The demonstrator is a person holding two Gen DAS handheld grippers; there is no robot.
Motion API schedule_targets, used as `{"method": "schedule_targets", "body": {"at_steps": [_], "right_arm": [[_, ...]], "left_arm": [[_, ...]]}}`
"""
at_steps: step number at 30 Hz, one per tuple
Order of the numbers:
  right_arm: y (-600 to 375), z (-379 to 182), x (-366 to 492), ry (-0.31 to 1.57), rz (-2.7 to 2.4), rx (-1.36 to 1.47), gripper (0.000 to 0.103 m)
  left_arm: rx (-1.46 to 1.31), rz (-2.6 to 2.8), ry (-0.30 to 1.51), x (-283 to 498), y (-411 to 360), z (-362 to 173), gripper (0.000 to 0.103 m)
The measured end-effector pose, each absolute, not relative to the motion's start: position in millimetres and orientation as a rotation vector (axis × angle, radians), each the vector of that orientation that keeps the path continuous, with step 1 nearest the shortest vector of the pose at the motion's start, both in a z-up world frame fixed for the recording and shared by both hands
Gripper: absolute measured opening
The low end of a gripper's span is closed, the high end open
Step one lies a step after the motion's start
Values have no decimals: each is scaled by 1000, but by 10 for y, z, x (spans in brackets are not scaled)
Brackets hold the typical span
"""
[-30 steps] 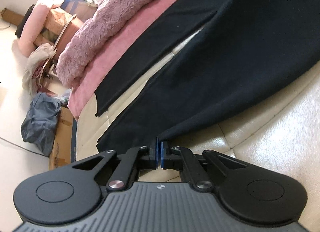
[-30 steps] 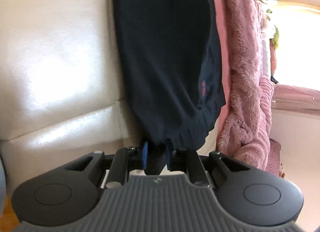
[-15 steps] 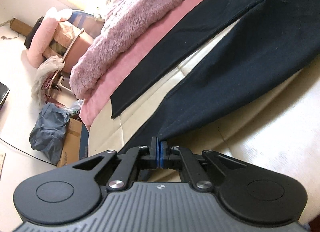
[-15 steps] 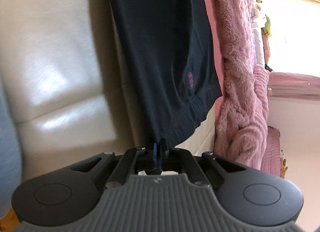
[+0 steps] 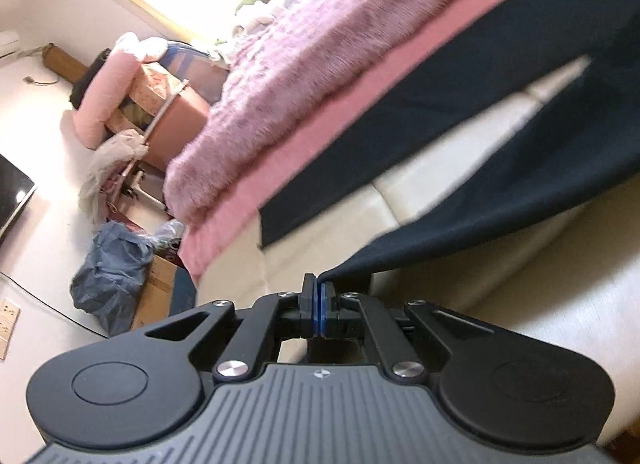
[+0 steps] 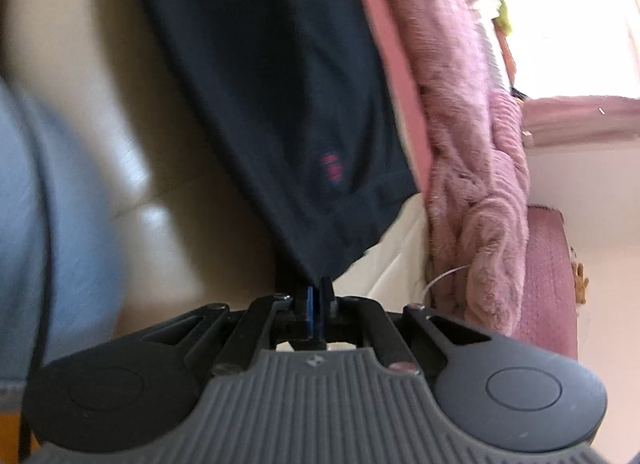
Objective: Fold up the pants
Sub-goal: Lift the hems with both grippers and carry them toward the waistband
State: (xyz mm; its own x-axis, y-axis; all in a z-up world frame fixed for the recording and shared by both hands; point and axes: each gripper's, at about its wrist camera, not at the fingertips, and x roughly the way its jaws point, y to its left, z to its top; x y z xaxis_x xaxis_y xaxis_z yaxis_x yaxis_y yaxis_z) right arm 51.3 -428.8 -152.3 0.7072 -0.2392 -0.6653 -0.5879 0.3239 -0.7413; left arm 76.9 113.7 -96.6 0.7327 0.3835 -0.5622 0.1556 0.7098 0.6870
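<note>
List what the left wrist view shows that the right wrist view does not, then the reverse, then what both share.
Only the left wrist view: the two pant legs split apart, a grey bag on the floor, a dark screen.

Only the right wrist view: the waistband end with a small red mark, blurred light blue fabric.

Both: the dark pants, the cream sofa, the pink fluffy blanket, and a tool shut on a pants corner: left tool, right tool.

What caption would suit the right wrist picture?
Right gripper pinching the waistband corner of black pants over a cream sofa.
</note>
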Motion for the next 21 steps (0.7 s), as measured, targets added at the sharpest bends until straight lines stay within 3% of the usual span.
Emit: {"method": "schedule_targets", "body": {"at_steps": [10, 21], "right_arm": [[-4338, -952, 1574, 757, 118, -994, 0], [-4383, -1129, 2973, 833, 100, -838, 0]], "left_arm": [[706, 212, 741, 1836, 1221, -553, 1], [822, 227, 829, 3154, 1142, -886, 1]]}}
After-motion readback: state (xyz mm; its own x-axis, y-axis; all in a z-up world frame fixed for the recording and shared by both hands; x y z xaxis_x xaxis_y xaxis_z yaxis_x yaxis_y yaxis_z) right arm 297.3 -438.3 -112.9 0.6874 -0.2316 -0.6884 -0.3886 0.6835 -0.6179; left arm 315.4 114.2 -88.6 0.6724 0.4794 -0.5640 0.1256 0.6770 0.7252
